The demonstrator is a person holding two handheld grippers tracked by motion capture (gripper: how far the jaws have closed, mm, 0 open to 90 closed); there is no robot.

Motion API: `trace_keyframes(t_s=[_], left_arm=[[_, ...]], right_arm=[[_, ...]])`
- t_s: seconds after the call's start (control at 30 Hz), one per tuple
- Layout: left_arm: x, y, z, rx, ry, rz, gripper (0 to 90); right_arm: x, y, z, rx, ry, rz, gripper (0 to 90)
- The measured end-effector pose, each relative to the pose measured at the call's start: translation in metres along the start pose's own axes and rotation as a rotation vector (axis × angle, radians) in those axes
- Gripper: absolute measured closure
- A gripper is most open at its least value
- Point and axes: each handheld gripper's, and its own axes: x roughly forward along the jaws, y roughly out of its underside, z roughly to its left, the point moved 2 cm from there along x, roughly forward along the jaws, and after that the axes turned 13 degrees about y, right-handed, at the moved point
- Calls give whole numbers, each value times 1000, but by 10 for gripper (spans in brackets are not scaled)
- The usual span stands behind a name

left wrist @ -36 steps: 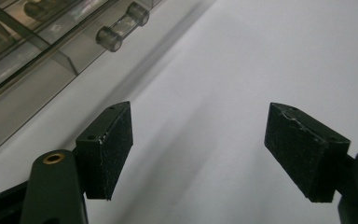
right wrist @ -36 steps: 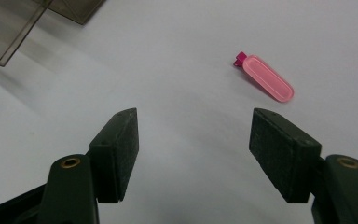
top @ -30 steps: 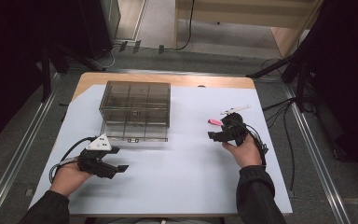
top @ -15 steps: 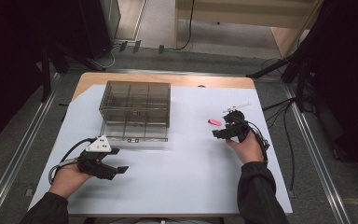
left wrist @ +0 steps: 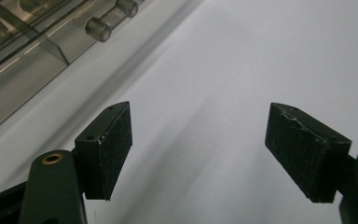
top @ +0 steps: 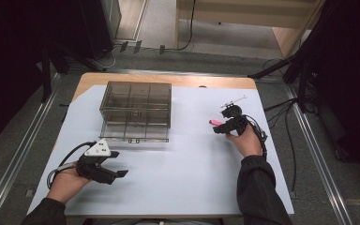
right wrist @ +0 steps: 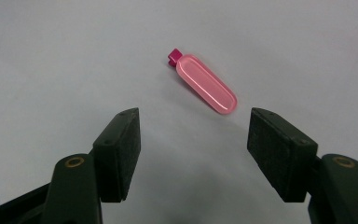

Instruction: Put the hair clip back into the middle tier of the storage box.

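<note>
From the high view I see my right hand-held gripper (top: 220,128) on the right side of the table (top: 192,178), its tips just beside a small pink clip (top: 215,123) that lies flat on the white cover. My left hand-held gripper (top: 119,173) sits low on the left near the front edge, its jaws pointing right and standing apart with nothing in them. A clear compartment box (top: 136,110) stands toward the back left, well apart from the pink clip.

In the left gripper view I look along the left hand-held gripper (left wrist: 200,154): both pads are wide apart over bare white table, and the edge of the clear compartment box (left wrist: 32,42) runs across the upper left corner.

In the right gripper view the right hand-held gripper (right wrist: 193,156) is open, with the pink clip (right wrist: 206,84) lying just beyond the pads, slanted, its darker magenta end pointing away to the upper left. The pads do not touch it
</note>
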Motion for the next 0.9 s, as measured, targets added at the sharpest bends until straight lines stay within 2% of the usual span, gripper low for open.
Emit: trace_keyframes(t_s=[0.27, 0.37, 0.67, 0.9], left_arm=[[-6, 7, 2, -27, -15, -17, 239], [-6, 8, 2, -28, -18, -13, 239], [-9, 9, 2, -32, -21, -22, 238], [-9, 9, 1, -31, -24, -23, 237]], right_arm=[[7, -12, 0, -18, 21, 26, 394], [9, -14, 0, -14, 15, 31, 399], [20, -19, 0, -32, 39, 76, 431], [25, -22, 1, -37, 53, 77, 444]])
